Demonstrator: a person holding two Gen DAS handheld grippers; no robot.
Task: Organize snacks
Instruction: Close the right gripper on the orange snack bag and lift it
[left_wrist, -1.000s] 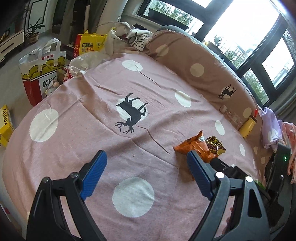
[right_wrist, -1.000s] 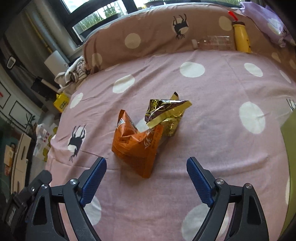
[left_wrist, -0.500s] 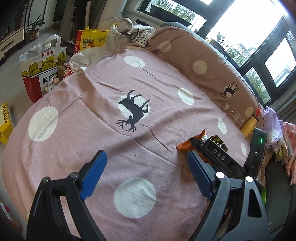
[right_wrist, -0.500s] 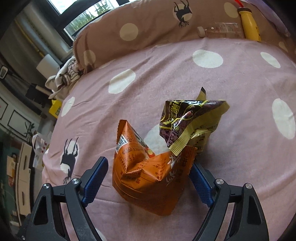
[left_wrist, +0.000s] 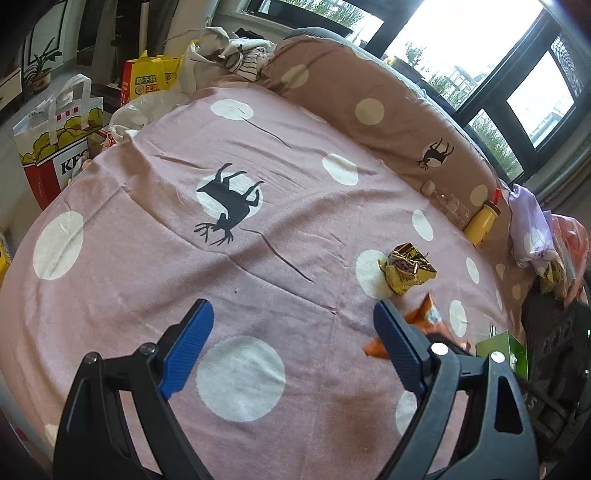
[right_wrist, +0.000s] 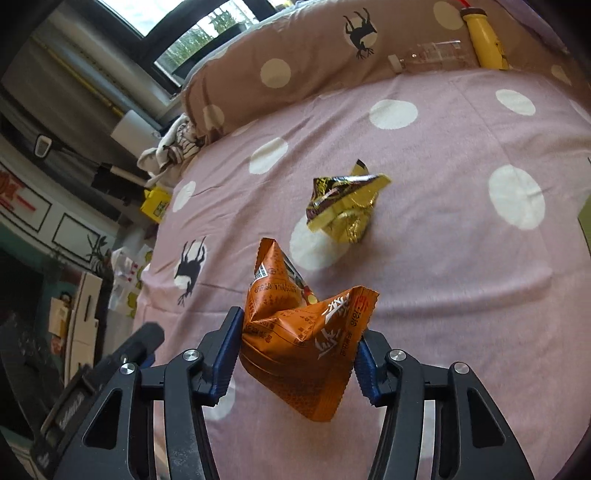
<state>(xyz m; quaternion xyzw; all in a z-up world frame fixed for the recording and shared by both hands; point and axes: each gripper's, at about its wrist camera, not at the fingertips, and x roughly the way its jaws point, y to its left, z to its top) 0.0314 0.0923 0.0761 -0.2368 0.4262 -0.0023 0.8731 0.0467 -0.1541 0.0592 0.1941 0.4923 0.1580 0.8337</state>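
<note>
On the bed (right_wrist: 424, 122), sorting had barely begun: the right claw (right_wrist: 297, 350), its jaws just closed in, pinched the orange snack packet (right_wrist: 303, 343) between its pads, the gold packet (right_wrist: 345, 206) lay loose at 1 o'clock, and the left claw (left_wrist: 291, 349) stood spread and empty.

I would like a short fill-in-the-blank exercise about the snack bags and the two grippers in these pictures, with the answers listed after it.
1. The right gripper is closed on the ____ snack bag.
2. The gold snack bag lies on the ____ dotted bedspread.
3. The left gripper has its jaws ____ with nothing between them.
4. The bottle resting against the brown pillow is ____.

Answers: orange; pink; open; yellow
</note>
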